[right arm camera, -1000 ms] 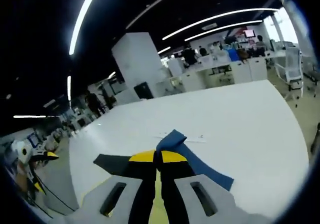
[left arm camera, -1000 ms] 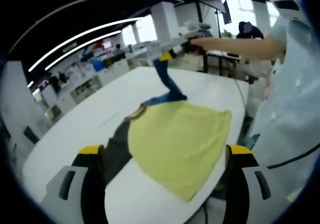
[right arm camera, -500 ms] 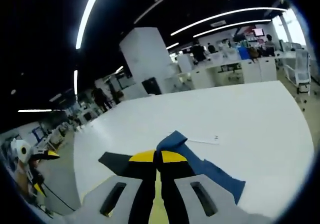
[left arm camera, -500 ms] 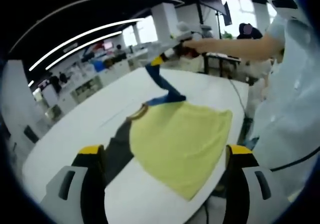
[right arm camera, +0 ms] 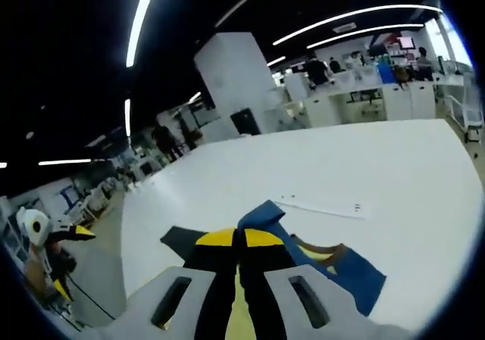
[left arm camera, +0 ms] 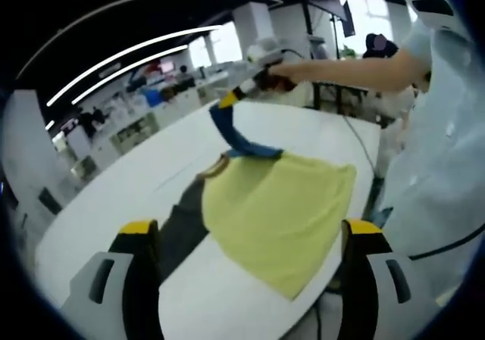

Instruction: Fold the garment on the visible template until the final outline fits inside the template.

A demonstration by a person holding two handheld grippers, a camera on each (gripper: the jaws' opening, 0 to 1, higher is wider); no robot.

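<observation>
Ideally the right tool point(left arm camera: 231, 98), whose jaws are pressed together on the blue sleeve point(left arm camera: 227, 128) of the garment point(left arm camera: 276, 204), would carry that sleeve low and across the yellow body rather than high, so the cloth lands flat with no twist; judging from how things lie, the sleeve fold is the step in hand and most of the folding is not yet done. Laying the sleeve down before letting go, with its edge along the body's side, should keep the outline narrow. In the right gripper view the right tool point(right arm camera: 239, 238) shows its yellow tips shut tight, with the blue sleeve point(right arm camera: 333, 268) pinched between them and trailing off to one side just beyond. The left tool point(left arm camera: 246, 241) has its jaws wide apart and holds nothing; the garment lies on the white counter point(left arm camera: 114, 196) just ahead of it and between its jaws. It is a yellow shirt with dark panels at the neck end and a brownish collar ring. I cannot make out the template.
</observation>
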